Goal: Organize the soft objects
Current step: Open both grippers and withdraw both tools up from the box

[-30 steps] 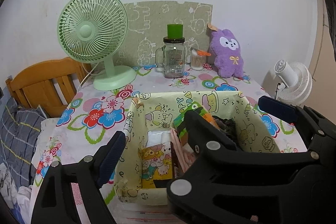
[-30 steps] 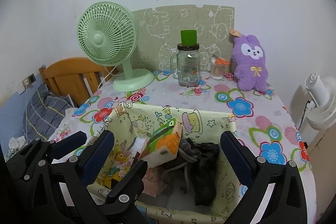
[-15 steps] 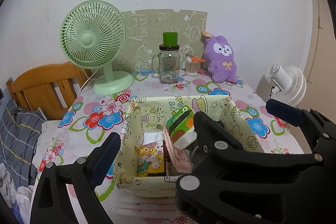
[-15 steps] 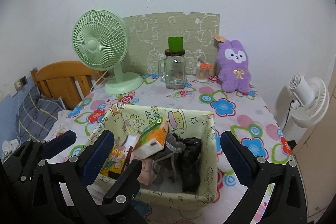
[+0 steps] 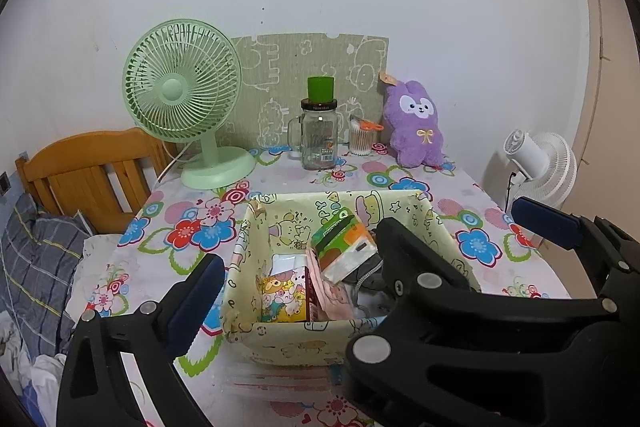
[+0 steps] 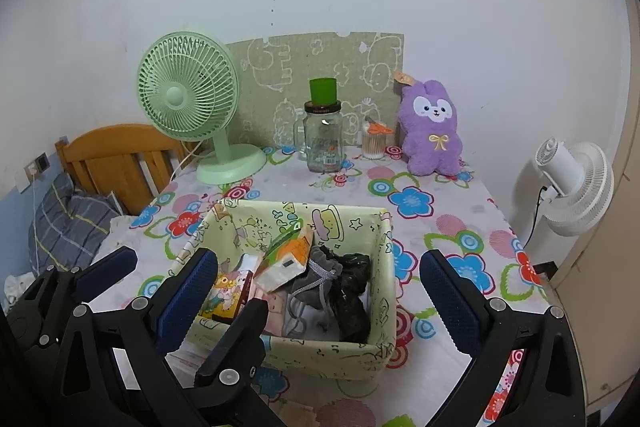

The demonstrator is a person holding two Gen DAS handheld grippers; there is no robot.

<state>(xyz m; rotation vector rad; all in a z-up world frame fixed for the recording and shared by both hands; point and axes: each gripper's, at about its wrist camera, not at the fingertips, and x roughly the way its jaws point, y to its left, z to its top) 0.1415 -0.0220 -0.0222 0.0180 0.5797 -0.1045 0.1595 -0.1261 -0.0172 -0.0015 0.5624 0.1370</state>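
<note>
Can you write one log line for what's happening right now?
left gripper: opening, empty | right gripper: open, empty | fabric bin: filled, tissue pack on top | purple plush: outside bin, by wall

At the back of your floral tablecloth you have a green desk fan, a glass jar with a green cap, and a cotton-swab tub. A white floor fan stands right; a wooden headboard left.
</note>
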